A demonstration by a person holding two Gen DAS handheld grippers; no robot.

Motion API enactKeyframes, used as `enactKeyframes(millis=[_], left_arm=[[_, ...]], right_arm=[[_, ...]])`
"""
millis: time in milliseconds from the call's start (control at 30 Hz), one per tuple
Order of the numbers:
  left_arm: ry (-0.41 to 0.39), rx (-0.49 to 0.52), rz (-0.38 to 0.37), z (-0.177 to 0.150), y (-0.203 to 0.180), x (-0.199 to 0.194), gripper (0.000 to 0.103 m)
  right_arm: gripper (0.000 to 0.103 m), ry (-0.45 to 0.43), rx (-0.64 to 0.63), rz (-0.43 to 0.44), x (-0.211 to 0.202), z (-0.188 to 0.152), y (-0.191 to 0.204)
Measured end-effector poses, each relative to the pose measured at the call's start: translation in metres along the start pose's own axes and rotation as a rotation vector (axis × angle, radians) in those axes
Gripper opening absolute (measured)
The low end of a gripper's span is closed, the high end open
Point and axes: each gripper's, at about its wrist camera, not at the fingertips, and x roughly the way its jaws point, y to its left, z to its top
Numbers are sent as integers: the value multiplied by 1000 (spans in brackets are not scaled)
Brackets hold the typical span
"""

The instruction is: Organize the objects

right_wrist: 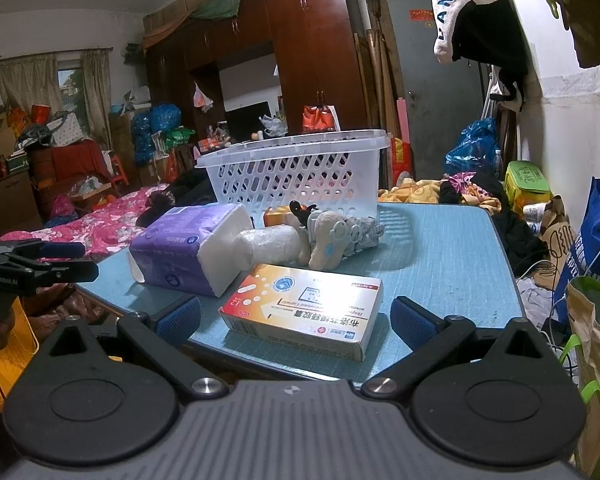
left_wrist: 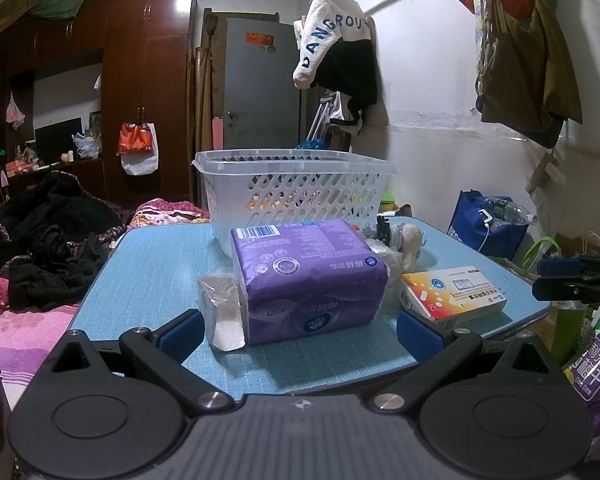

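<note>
A purple tissue pack (left_wrist: pixel 306 280) (right_wrist: pixel 184 250) lies on the blue table (left_wrist: pixel 160 264) (right_wrist: pixel 452 264), just in front of my open left gripper (left_wrist: pixel 298 334). A white wrapped roll (left_wrist: pixel 222 312) leans against its left side. An orange-and-white medicine box (right_wrist: pixel 302 308) (left_wrist: pixel 452 294) sits at the table's near edge, between the wide-open fingers of my right gripper (right_wrist: pixel 296 320). Behind them lie a plastic-wrapped bundle (right_wrist: pixel 272 246), a plush toy (right_wrist: pixel 328 240) and a black clip (left_wrist: pixel 384 230). A white slotted basket (left_wrist: pixel 296 192) (right_wrist: pixel 296 172) stands at the back.
A bed with pink covers and dark clothes (left_wrist: pixel 48 248) borders the table's left. Bags (left_wrist: pixel 488 220) and a bottle stand by the right wall. Clothes hang from the wall (left_wrist: pixel 336 48). Each gripper shows at the other view's edge (left_wrist: pixel 572 280) (right_wrist: pixel 40 264).
</note>
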Motion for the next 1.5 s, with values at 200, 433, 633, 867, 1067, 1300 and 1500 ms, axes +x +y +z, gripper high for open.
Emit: enactKeyframes(millis=[200, 433, 633, 867, 1067, 1300, 1500], left_arm=[[3, 0, 0, 0, -1, 1, 103], [6, -1, -2, 0, -1, 3, 103], [-2, 4, 8, 0, -2, 2, 103], [-142, 23, 99, 4, 0, -7, 103], [-171, 47, 125, 6, 5, 5, 103], [-187, 38, 0, -1, 22, 12, 102], [-190, 69, -77, -9, 38, 29, 99]], right_arm=[[103, 3, 1, 0, 1, 0, -1], [103, 5, 2, 1, 1, -1, 0], [103, -5, -1, 0, 1, -2, -1], [103, -173, -41, -72, -9, -6, -2], [103, -186, -53, -97, -1, -9, -13], [103, -201, -47, 69, 13, -7, 4], [99, -165, -113, 182, 56, 2, 41]])
